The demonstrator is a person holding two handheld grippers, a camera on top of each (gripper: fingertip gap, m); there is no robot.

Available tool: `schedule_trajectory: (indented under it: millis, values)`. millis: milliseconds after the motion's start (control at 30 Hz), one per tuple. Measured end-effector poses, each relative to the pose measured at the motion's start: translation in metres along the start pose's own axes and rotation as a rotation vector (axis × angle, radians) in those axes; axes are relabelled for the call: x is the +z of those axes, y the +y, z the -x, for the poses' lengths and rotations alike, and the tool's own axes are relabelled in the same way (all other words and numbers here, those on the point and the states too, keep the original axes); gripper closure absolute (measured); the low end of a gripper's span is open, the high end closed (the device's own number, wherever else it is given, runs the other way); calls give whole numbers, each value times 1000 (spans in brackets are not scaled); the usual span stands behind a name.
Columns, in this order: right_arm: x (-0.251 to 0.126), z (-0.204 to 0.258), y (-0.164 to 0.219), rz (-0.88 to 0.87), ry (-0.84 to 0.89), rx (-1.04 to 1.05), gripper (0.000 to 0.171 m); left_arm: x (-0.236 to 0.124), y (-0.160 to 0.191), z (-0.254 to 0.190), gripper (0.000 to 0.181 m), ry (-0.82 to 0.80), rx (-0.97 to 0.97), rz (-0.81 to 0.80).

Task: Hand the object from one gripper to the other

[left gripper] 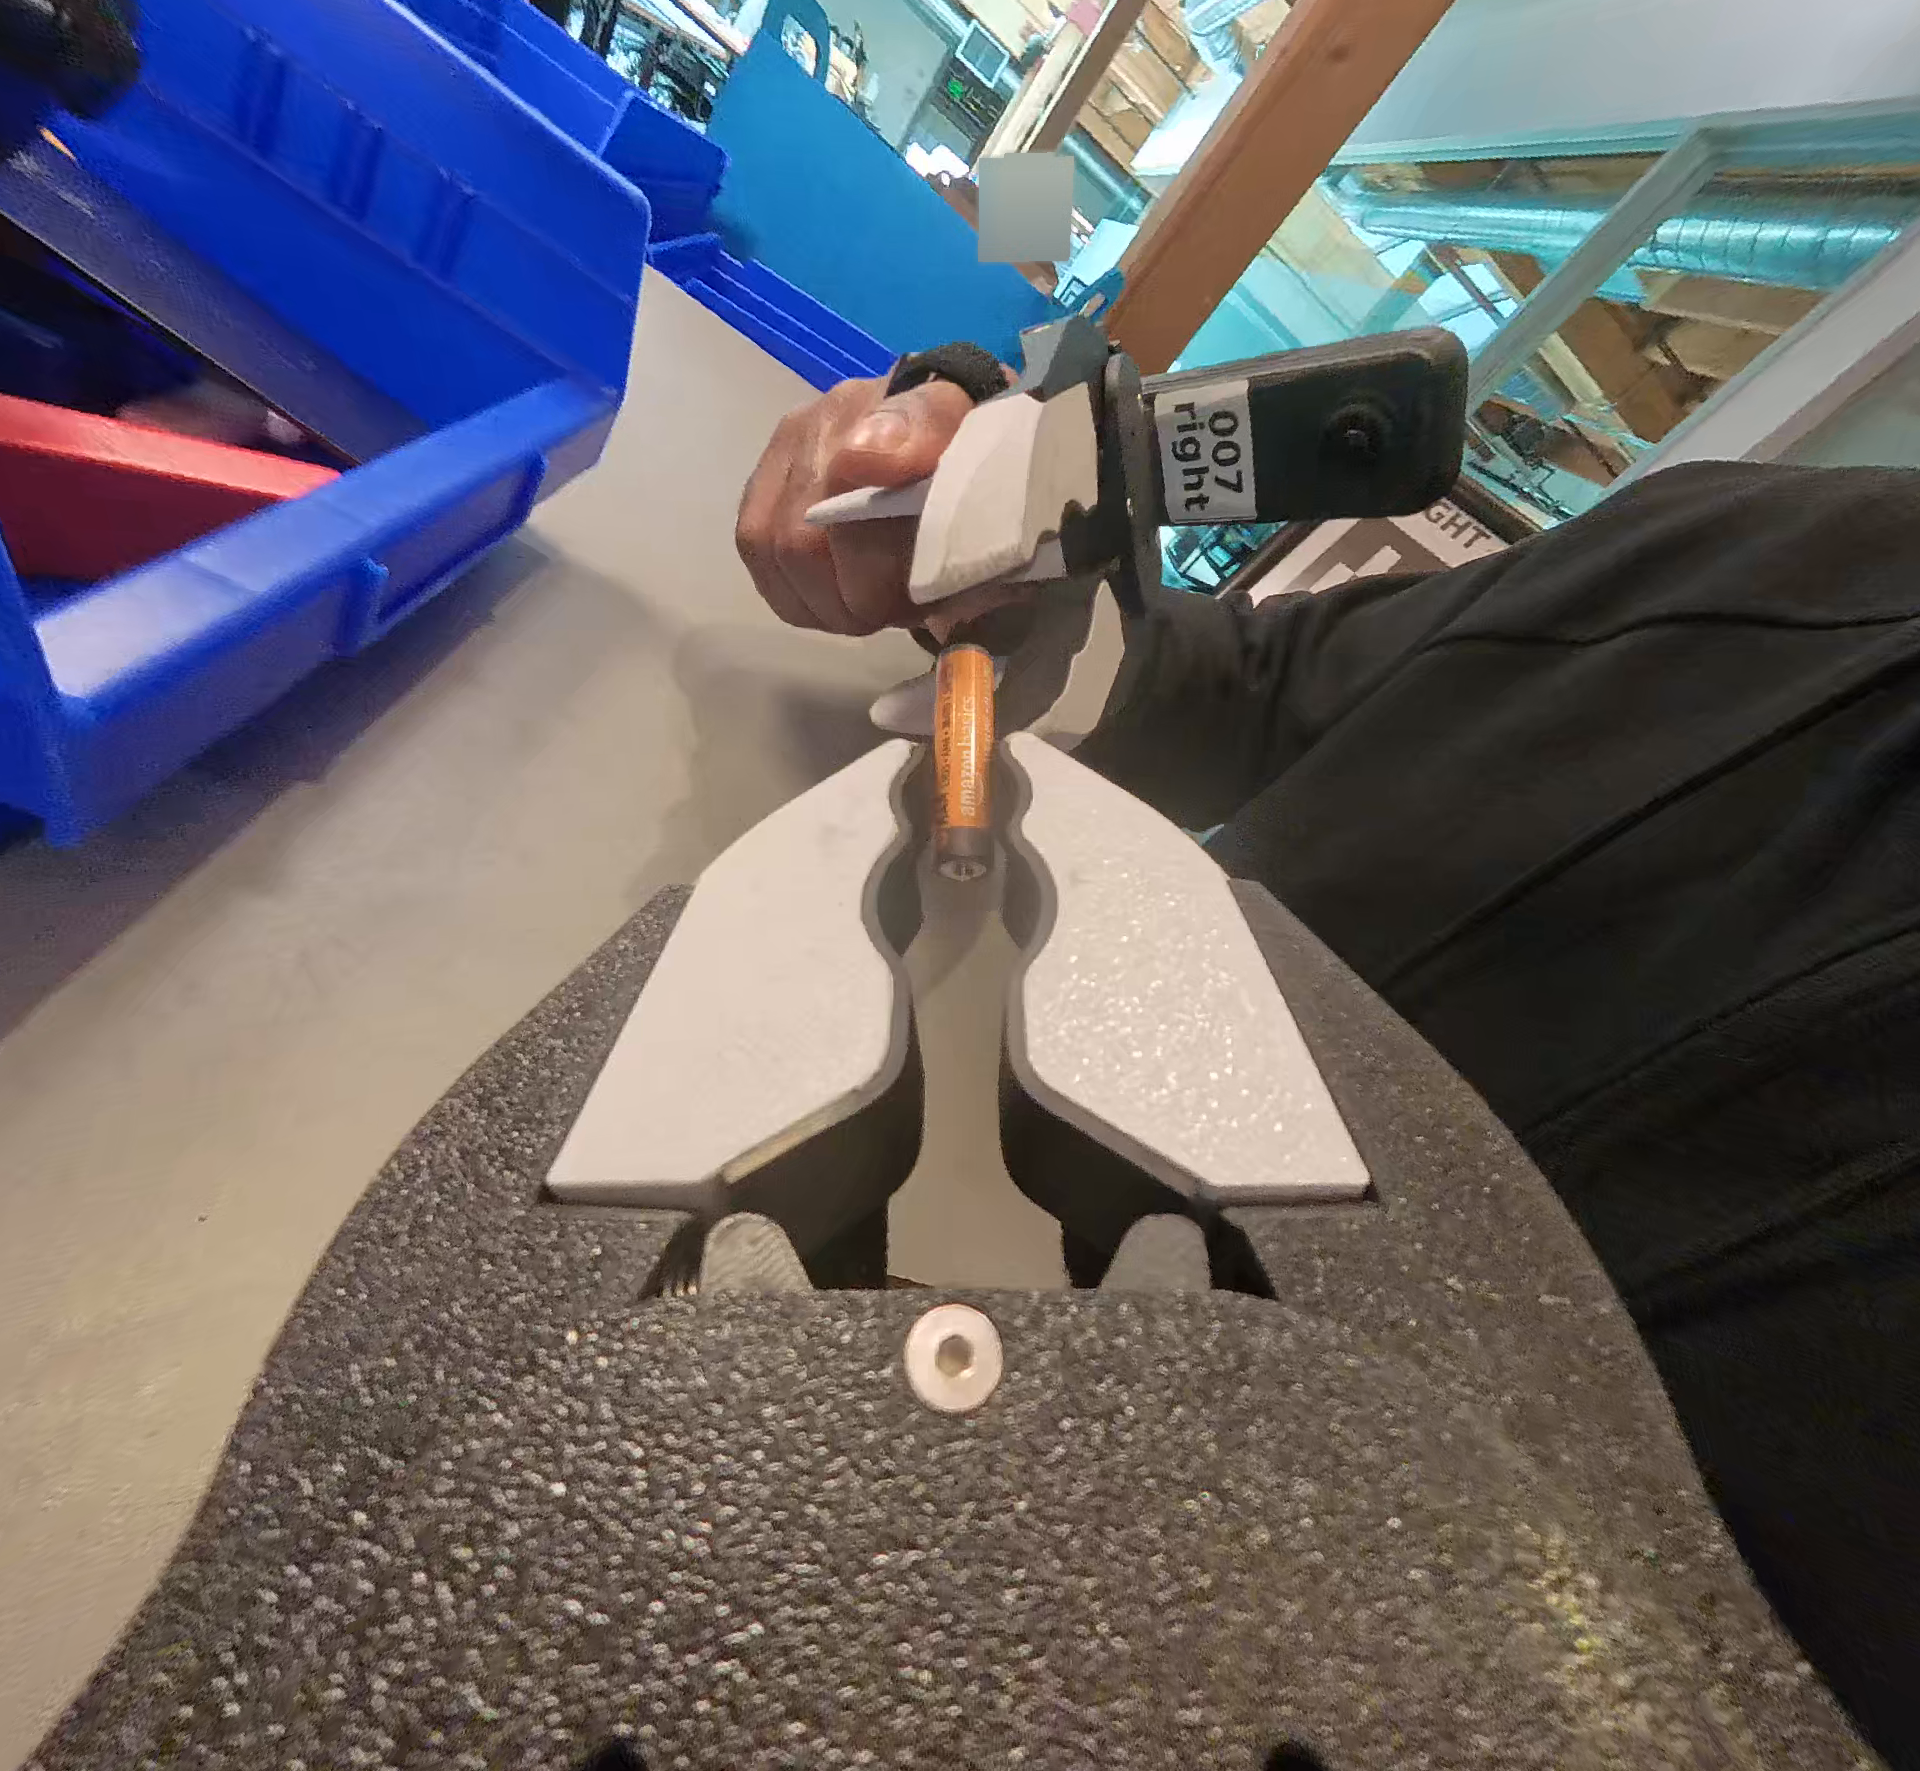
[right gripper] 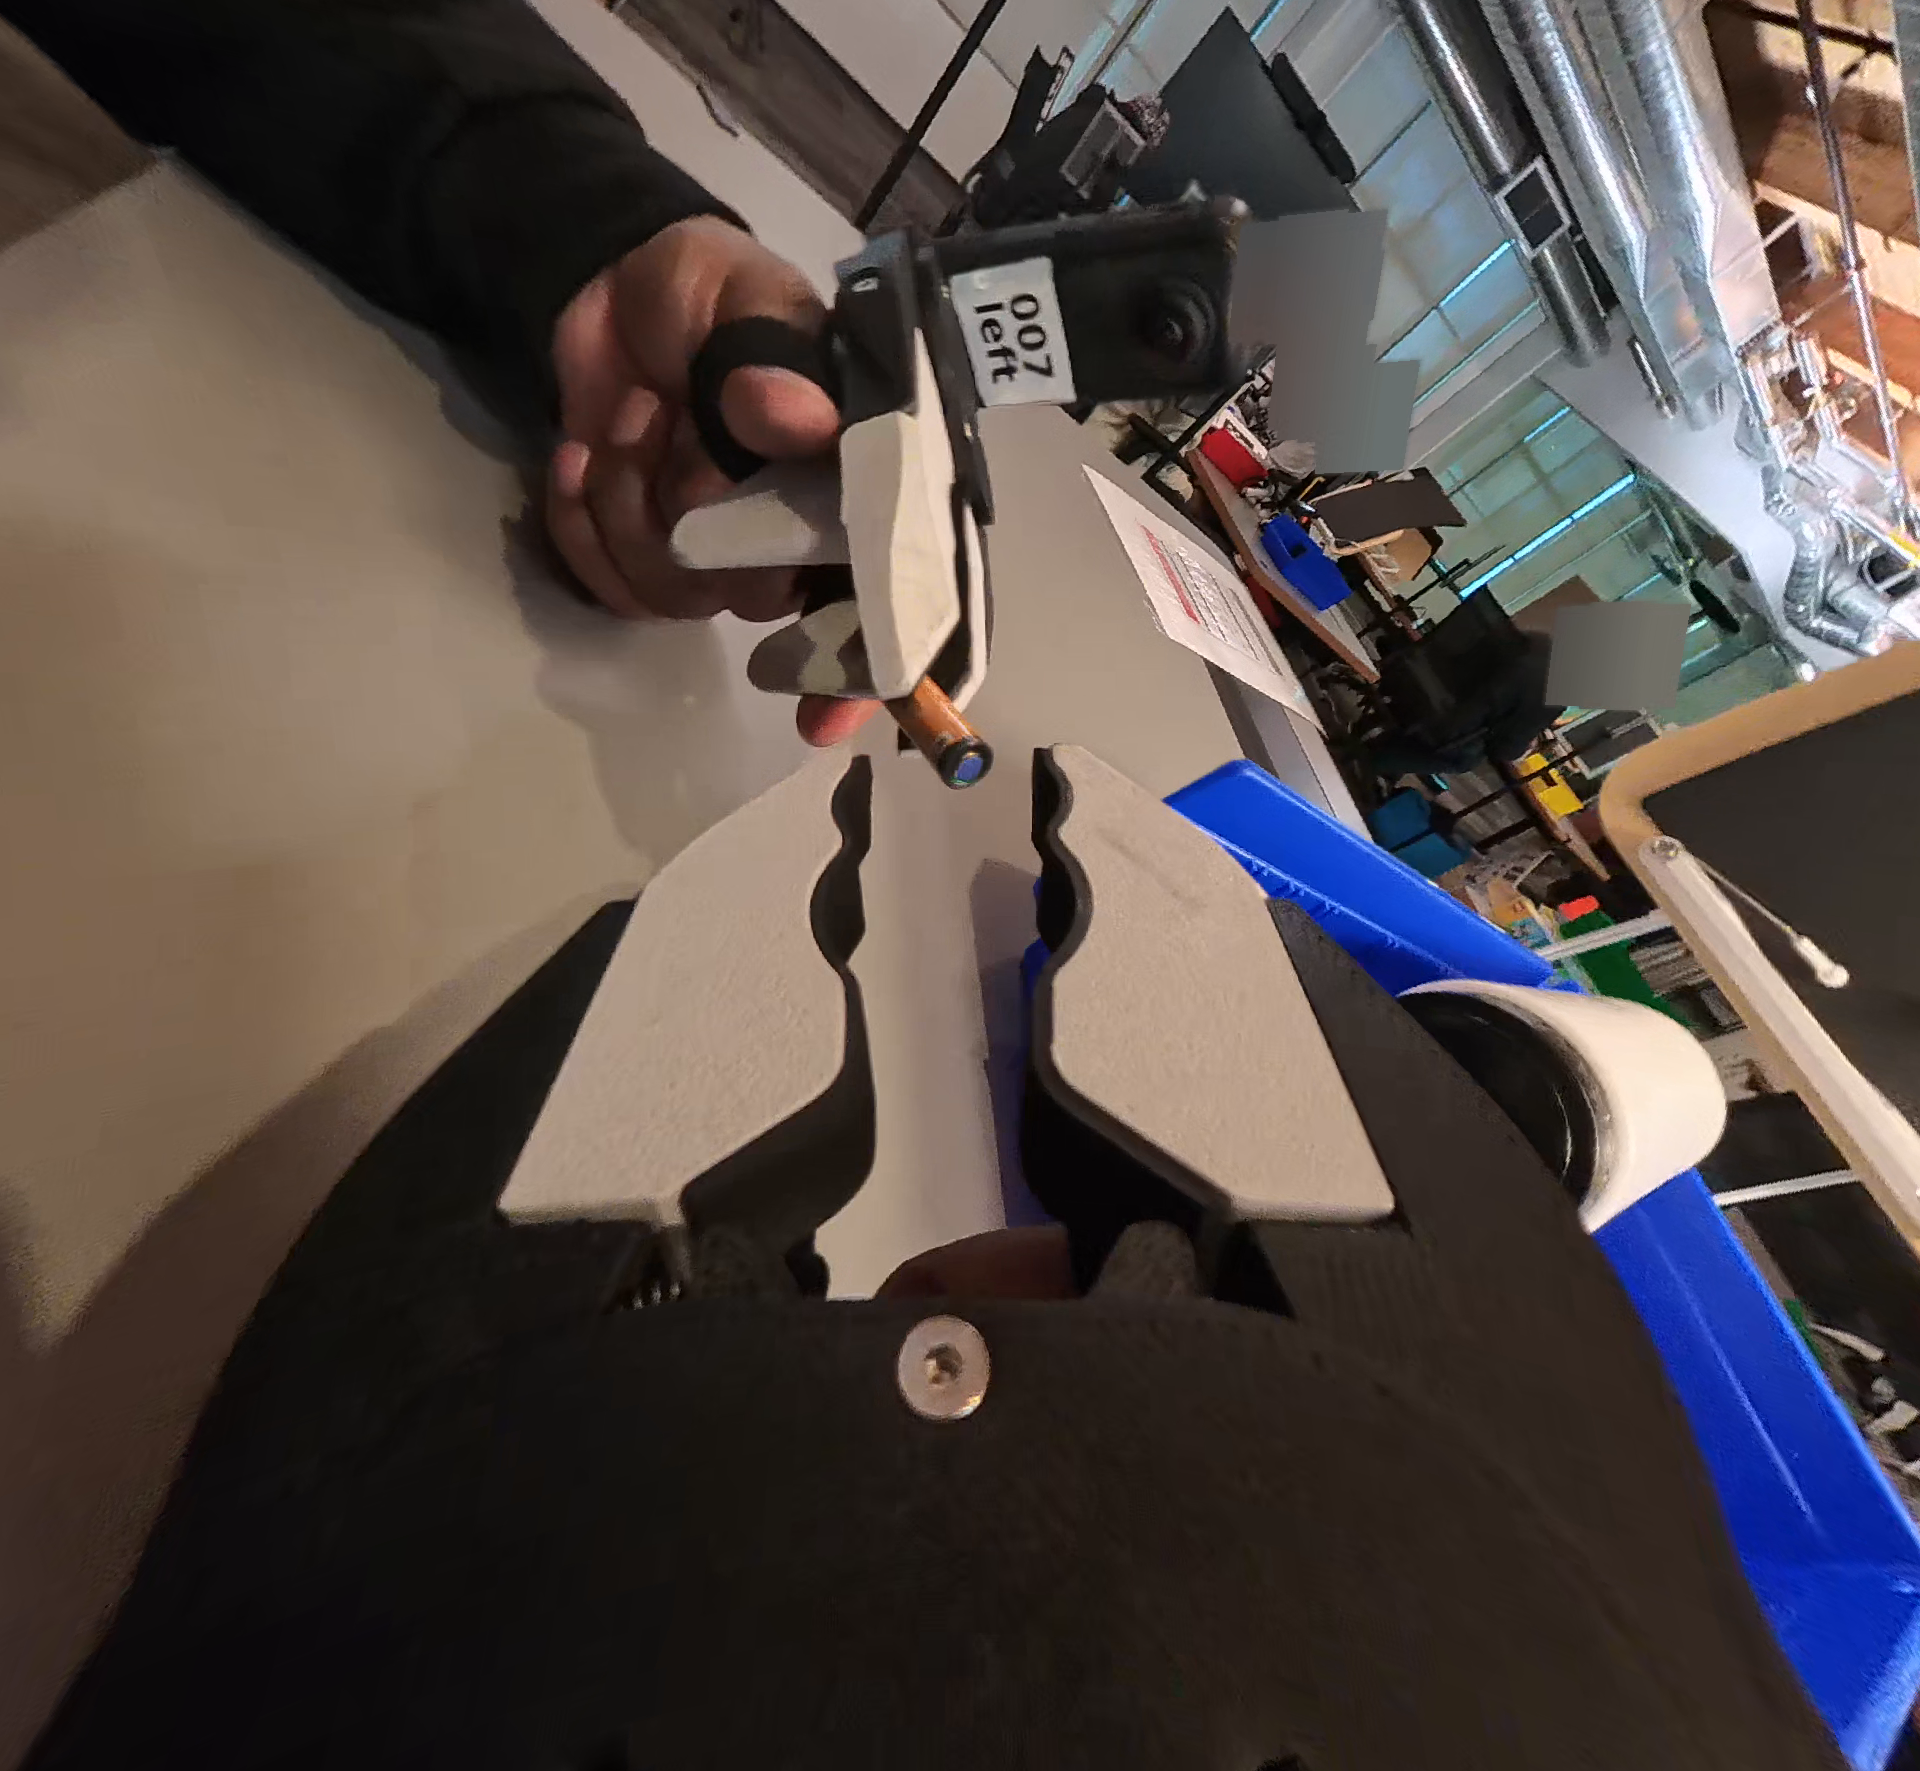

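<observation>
Battery (left gripper: 964, 753) clamped in left gripper (left gripper: 964, 765); right gripper (right gripper: 951, 771) spread, just short.

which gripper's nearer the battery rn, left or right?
Left. The left gripper is clamped on the battery, which pokes out past its tips. The right gripper is open, its tips just short of the battery's free end, not touching.

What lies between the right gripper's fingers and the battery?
Nothing: in the right wrist view the open right gripper faces the battery across bare air.
</observation>
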State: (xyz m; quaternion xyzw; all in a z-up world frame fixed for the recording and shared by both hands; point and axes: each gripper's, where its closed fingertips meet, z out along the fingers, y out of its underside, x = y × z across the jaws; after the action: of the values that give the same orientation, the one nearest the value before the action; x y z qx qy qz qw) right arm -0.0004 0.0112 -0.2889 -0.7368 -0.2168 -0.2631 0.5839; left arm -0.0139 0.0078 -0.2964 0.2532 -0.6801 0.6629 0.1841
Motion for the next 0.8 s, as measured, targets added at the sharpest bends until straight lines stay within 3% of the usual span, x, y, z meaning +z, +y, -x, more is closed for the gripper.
schedule_trajectory:
  millis: [200,333,467,633,700,800]
  values:
    - [3,12,2,29,-43,-65,154,4,11,0,169,9,-46,76]
    - [6,7,8,66,-25,-3,160,1,1,4,164,-21,-2,7]
    - [7,-7,14,47,-18,285,160,-14,-28,9,142,-211,367,-122]
    - [4,-15,10,-70,-109,637,161,-28,-49,-2,142,-508,1002,-167]
    - [1,-16,2,-145,-150,729,161,-20,-40,-2,142,-489,1022,-123]
    - [-1,-15,-4,-198,-206,802,160,-14,-34,-2,141,-416,894,-123]
